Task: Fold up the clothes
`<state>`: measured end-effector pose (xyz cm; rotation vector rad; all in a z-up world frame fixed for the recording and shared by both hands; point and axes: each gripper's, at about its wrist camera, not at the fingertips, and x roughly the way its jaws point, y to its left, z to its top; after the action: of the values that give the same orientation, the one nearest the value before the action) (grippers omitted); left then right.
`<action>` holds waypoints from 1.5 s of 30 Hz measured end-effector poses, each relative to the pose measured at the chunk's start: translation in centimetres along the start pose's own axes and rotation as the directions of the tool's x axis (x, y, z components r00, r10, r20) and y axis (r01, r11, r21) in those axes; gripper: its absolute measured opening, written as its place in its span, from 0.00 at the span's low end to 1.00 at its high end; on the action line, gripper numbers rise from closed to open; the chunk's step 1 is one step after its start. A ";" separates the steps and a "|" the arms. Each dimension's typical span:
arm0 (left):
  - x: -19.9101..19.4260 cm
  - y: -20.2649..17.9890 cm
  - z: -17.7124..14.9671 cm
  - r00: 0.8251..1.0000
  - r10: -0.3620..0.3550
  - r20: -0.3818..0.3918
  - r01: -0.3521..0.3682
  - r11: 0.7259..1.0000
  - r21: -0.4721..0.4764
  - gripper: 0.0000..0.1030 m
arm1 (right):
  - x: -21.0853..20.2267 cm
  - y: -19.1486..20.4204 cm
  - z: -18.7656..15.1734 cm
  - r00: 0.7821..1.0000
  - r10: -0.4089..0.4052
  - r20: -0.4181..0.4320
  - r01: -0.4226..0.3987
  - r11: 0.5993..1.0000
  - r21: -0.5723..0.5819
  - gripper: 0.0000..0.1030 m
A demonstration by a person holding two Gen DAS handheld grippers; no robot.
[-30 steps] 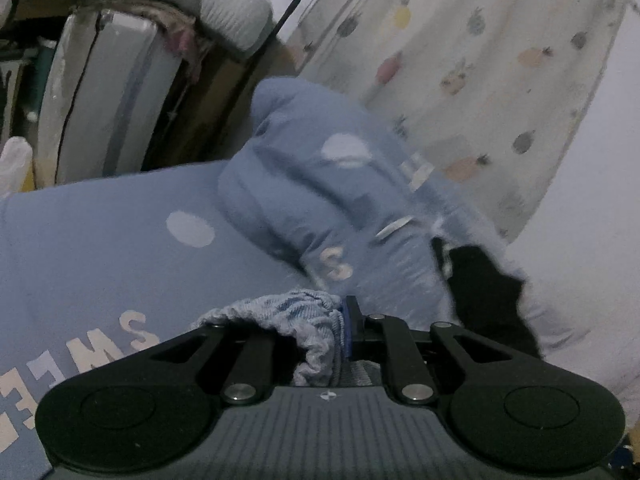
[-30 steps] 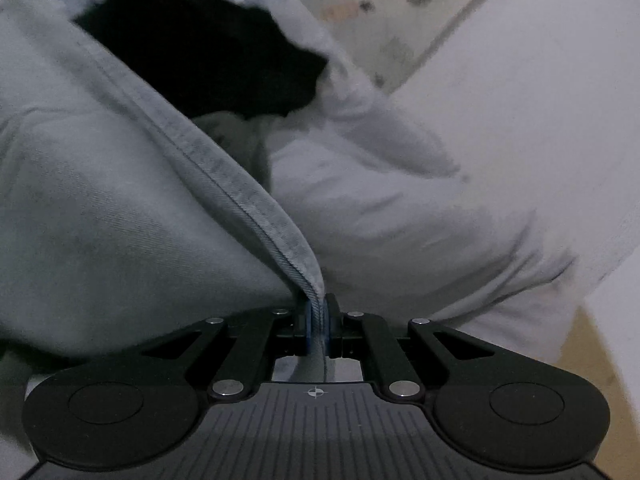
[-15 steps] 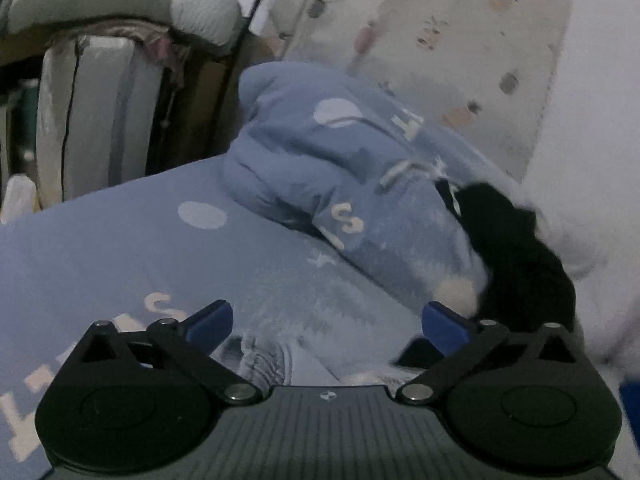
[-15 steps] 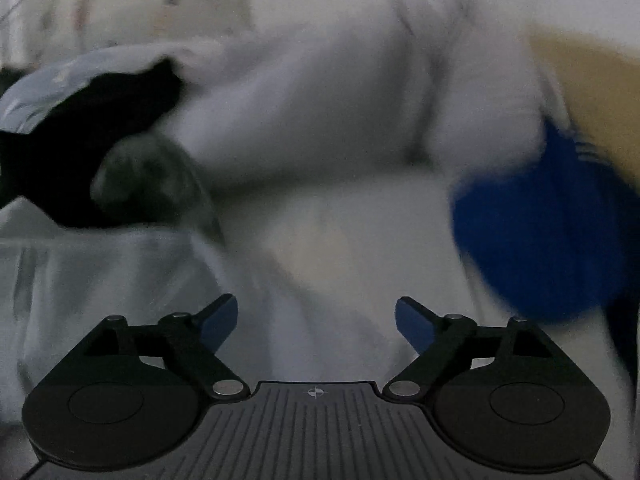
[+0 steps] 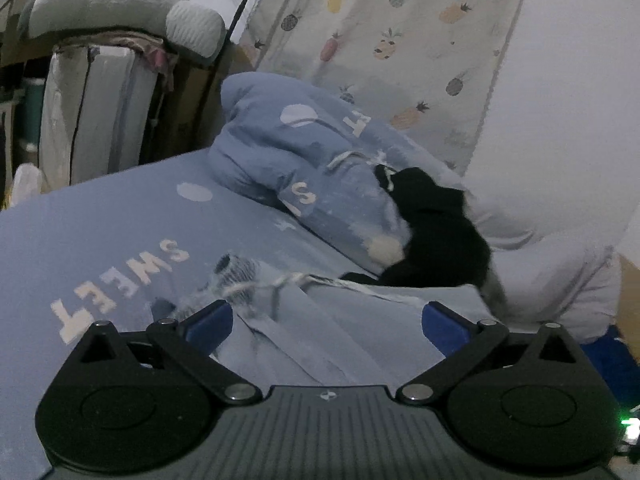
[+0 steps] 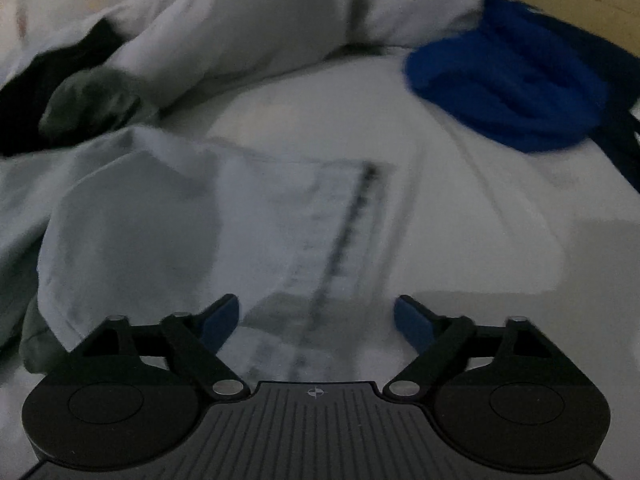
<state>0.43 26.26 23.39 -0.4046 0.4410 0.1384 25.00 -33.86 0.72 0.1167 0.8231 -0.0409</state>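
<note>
The left hand-held gripper (image 5: pixel 324 322) is released, its blue-tipped fingers (image 5: pixel 208 322) spread wide and grasping nothing. Between and just beyond them, at lower centre of the frame, lies a light blue garment (image 5: pixel 320 320) with a ribbed cuff (image 5: pixel 236 270) and a drawstring (image 5: pixel 288 280) at its far edge, resting on the bed. The sheet (image 5: pixel 100 232) under it is blue with white dots and the word "SWEET", seen at lower left. Behind, at centre, a matching quilt (image 5: pixel 304 160) is bunched up, and a black garment (image 5: pixel 436 236) lies against its right side. A white pile (image 5: pixel 540 200) fills the right of the frame, a pineapple-print curtain (image 5: pixel 400 40) the upper right, and a grey plush toy (image 5: pixel 120 4) the upper left.

The right hand-held gripper (image 6: pixel 316 320) is likewise released, fingers (image 6: pixel 218 322) wide apart, holding nothing. The view is blurred. The pale garment (image 6: pixel 280 220) spreads across the centre below it, with a dark stitched line running up from between the fingers. A bright blue cloth (image 6: pixel 508 92) lies at upper right, the black garment (image 6: pixel 40 84) at upper left.
</note>
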 end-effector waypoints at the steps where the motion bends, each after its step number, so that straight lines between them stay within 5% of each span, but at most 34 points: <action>1: -0.1 -0.2 -0.1 1.000 -0.006 0.000 0.006 1.000 -0.005 1.00 | 0.2 1.0 0.1 1.000 -0.019 0.000 0.019 0.997 -0.072 0.61; 2: -0.1 -0.4 -0.2 1.000 -0.009 -0.003 0.009 1.000 -0.004 1.00 | 0.3 2.0 0.1 0.999 -0.038 0.004 0.038 0.988 -0.148 0.46; 3: -0.1 -0.7 -0.3 1.000 -0.012 -0.007 0.012 1.000 -0.004 1.00 | 0.3 2.3 0.3 0.999 -0.037 0.001 0.037 0.980 -0.196 0.21; 7: 0.1 -0.9 -0.7 0.999 -0.028 -0.031 0.027 0.999 -0.037 1.00 | -0.8 1.1 2.3 1.000 -0.015 -0.009 0.011 0.948 -0.317 0.12; 14: -0.7 -0.7 -0.6 0.999 -0.032 -0.007 0.032 0.997 -0.074 1.00 | -0.9 -6.0 9.1 0.965 -0.240 0.105 0.261 0.899 -0.352 0.11; 17: -1.0 -0.7 -0.8 0.998 -0.056 -0.006 0.055 0.991 -0.124 1.00 | 1.1 -7.8 10.6 0.951 -0.300 0.079 0.308 0.889 -0.337 0.13; 22: -2.3 -1.7 -0.2 0.998 -0.055 0.039 0.059 0.993 -0.103 1.00 | 2.2 -7.2 10.6 0.923 -0.370 0.111 0.386 0.871 -0.304 0.48; 24: -2.9 -2.2 0.2 0.997 -0.056 0.057 0.061 0.995 -0.081 1.00 | 0.6 -6.7 9.7 0.910 -0.370 0.188 0.407 0.884 -0.231 0.75; 30: -4.9 -3.8 1.3 0.992 -0.058 0.112 0.057 0.998 0.012 1.00 | -6.2 -6.2 5.5 0.964 -0.187 0.188 0.224 0.954 -0.199 0.75; 36: -8.3 -3.5 1.9 0.988 -0.073 0.139 0.071 0.997 0.014 1.00 | -17.1 -8.5 0.9 0.991 -0.076 0.112 0.095 0.981 -0.167 0.75; 41: -12.4 -2.0 2.5 0.974 -0.089 0.208 0.095 0.995 -0.021 1.00 | -27.6 -10.9 -4.6 0.999 -0.032 -0.019 0.029 0.989 -0.144 0.76; 45: -14.8 -0.4 2.2 0.966 -0.118 0.232 0.140 0.986 -0.084 1.00 | -33.4 -12.2 -10.3 0.978 0.060 -0.202 -0.083 0.991 -0.108 0.78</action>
<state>-11.89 26.12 31.90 -0.5089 0.1823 0.0788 -6.22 -45.04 17.19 0.0411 1.0182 0.0877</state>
